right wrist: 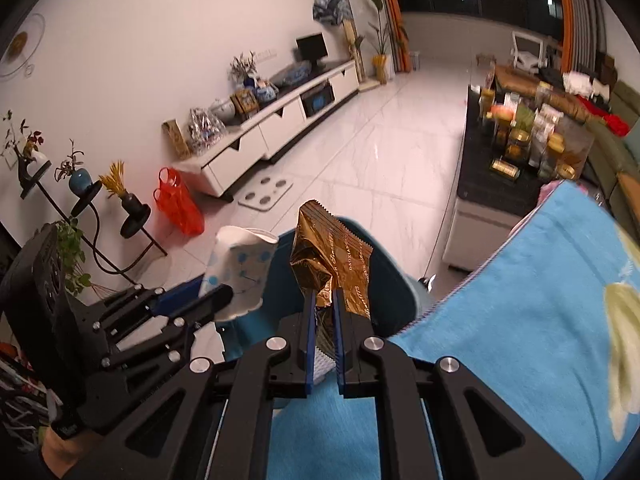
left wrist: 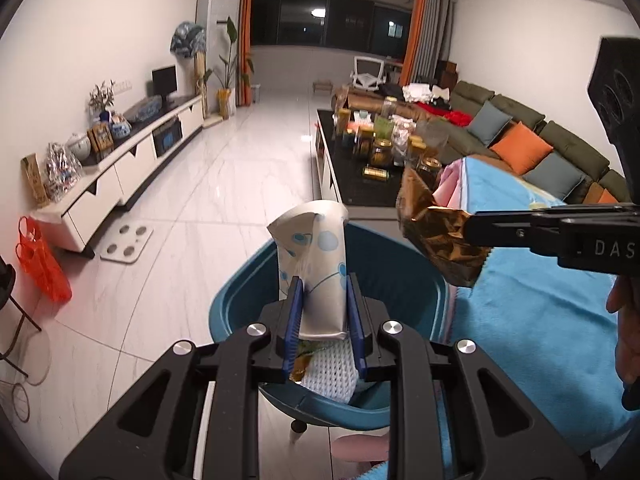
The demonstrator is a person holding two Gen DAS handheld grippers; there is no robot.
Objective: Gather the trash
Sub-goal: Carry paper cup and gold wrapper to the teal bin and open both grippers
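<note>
My left gripper [left wrist: 323, 300] is shut on a crushed white paper cup with blue dots [left wrist: 314, 256] and holds it upright over a teal bin [left wrist: 236, 300]. The bin holds white foam netting [left wrist: 330, 376] and a wrapper scrap. My right gripper [right wrist: 323, 308] is shut on a crumpled gold foil wrapper [right wrist: 326, 256] just over the bin's [right wrist: 394, 292] right rim, at the edge of the blue cloth. The wrapper [left wrist: 436, 232] and right gripper [left wrist: 484, 229] show at the right of the left wrist view. The cup [right wrist: 240, 268] and left gripper [right wrist: 216, 302] show at the left of the right wrist view.
A table under a blue cloth [left wrist: 532, 300] stands right of the bin. A dark coffee table with several jars [left wrist: 384, 148] and a green sofa [left wrist: 560, 148] lie beyond. A TV cabinet [left wrist: 132, 160], a red bag [left wrist: 42, 262] and a plant stand [right wrist: 92, 208] line the left wall.
</note>
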